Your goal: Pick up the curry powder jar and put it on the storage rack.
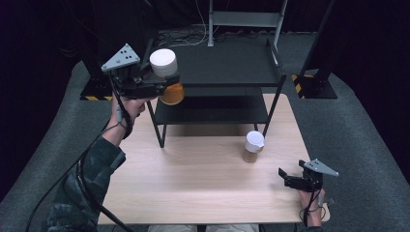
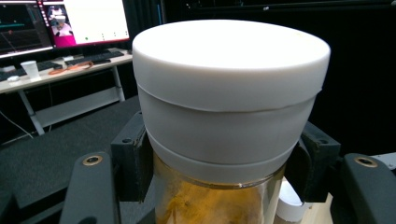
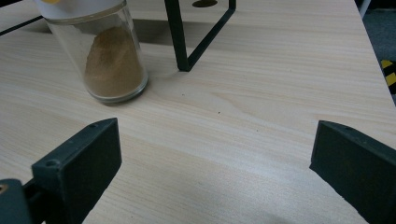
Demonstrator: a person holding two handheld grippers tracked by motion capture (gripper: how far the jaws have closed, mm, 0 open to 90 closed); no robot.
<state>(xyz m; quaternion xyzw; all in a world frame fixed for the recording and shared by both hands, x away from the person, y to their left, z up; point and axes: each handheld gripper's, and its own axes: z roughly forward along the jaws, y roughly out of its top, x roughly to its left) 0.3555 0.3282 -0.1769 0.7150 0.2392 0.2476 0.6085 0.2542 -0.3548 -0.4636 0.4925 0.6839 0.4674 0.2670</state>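
Upper left of the high view: left claw (image 1: 162, 79) raised beside the top tier of the black shelf rack (image 1: 227, 63), clamped on a jar of orange powder (image 1: 172, 93) just under its white lid (image 1: 163, 63). Lid and claw body cover most of the glass; an orange wedge shows below. Grey plate and the person's left hand (image 1: 129, 106) sit behind it.

Left gripper view: white lid (image 2: 231, 93) takes up the centre, jar (image 2: 210, 205) cut off at the bottom edge. Black pads (image 2: 133, 161) press on both sides at the base of the lid. Label or print on the jar cannot be made out. A second white cap pokes in at lower right, mostly hidden by the jaw. Monitors and a far bench, upper left, blurred.

Lower right of the high view: right claw (image 1: 289, 178) low over the desk (image 1: 203, 193), jaws spread wide, nothing between them. Wrist cut off by the bottom edge.

Centre right of the desk: second jar with brown powder (image 1: 253, 146), standing upright, white cap on, just beside the rack's front leg. Right gripper view: that jar (image 3: 109, 60) at upper left, its cap cropped by the top edge; rack leg (image 3: 180, 37) beside it, top cut off.
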